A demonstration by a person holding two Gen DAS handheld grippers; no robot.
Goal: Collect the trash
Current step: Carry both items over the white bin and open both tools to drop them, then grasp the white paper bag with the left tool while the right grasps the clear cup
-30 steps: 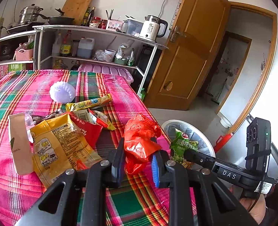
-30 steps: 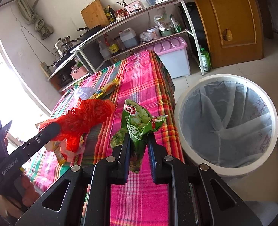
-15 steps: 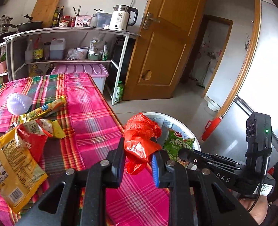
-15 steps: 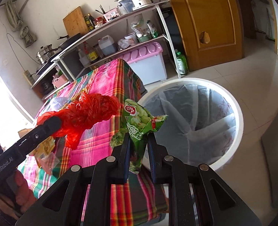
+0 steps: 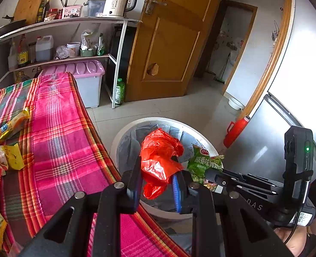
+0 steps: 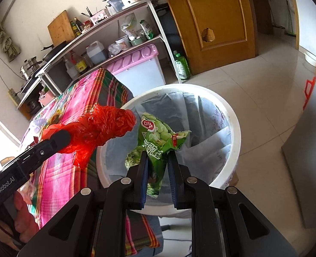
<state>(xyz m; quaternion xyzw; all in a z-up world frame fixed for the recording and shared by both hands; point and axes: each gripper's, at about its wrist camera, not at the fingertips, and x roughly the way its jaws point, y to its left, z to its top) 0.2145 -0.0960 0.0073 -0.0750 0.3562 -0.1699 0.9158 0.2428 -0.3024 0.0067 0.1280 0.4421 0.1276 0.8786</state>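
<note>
One crumpled red plastic bag (image 5: pixel 161 160) is pinched in the left claw (image 5: pixel 156 184). One green crinkled snack packet (image 6: pixel 158 147), with a red logo and Chinese lettering, is clamped in the nearly shut right claw (image 6: pixel 158 171). Both hang over the round white lined bin (image 6: pixel 235 128) beside the plaid tabletop (image 5: pixel 57 150).

Looked like a home kitchen: electric kettle (image 5: pixel 119 1), cutting board (image 5: pixel 30 1) and oil bottles on a metal shelf rack (image 5: pixel 119 64), plaid-covered table (image 5: pixel 57 141).
</note>
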